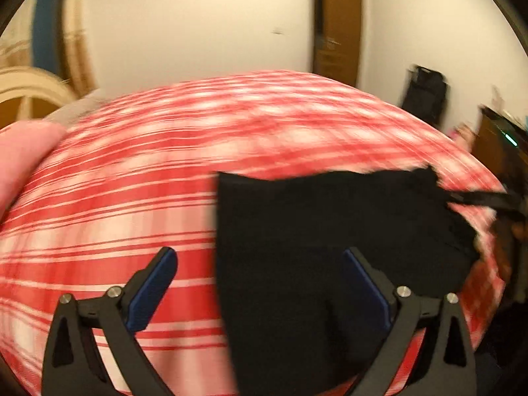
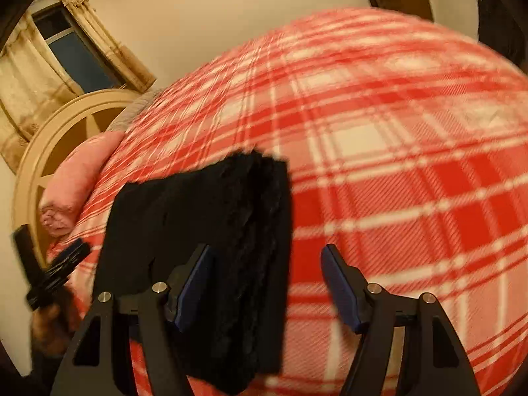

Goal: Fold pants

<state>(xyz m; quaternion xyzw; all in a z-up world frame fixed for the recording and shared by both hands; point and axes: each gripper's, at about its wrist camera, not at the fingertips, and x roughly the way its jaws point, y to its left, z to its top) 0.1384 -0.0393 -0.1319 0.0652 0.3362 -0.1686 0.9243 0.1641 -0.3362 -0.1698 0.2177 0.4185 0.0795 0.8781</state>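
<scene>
The black pants (image 1: 330, 237) lie folded into a compact stack on the red and white plaid bedspread (image 1: 132, 181). In the left wrist view my left gripper (image 1: 260, 283) is open, with the stack's left edge between its fingers. In the right wrist view the pants (image 2: 204, 231) show several stacked layers along their right edge. My right gripper (image 2: 267, 287) is open, straddling that right edge. The left gripper (image 2: 59, 270) also appears at the far left of the right wrist view, beside the stack. Both views are motion-blurred.
A pink pillow (image 2: 76, 181) lies at the head of the bed by a cream headboard (image 2: 49, 138). A curtained window (image 2: 72, 49) is behind it. A brown door (image 1: 340, 29) and a dark bag (image 1: 425, 95) stand by the far wall.
</scene>
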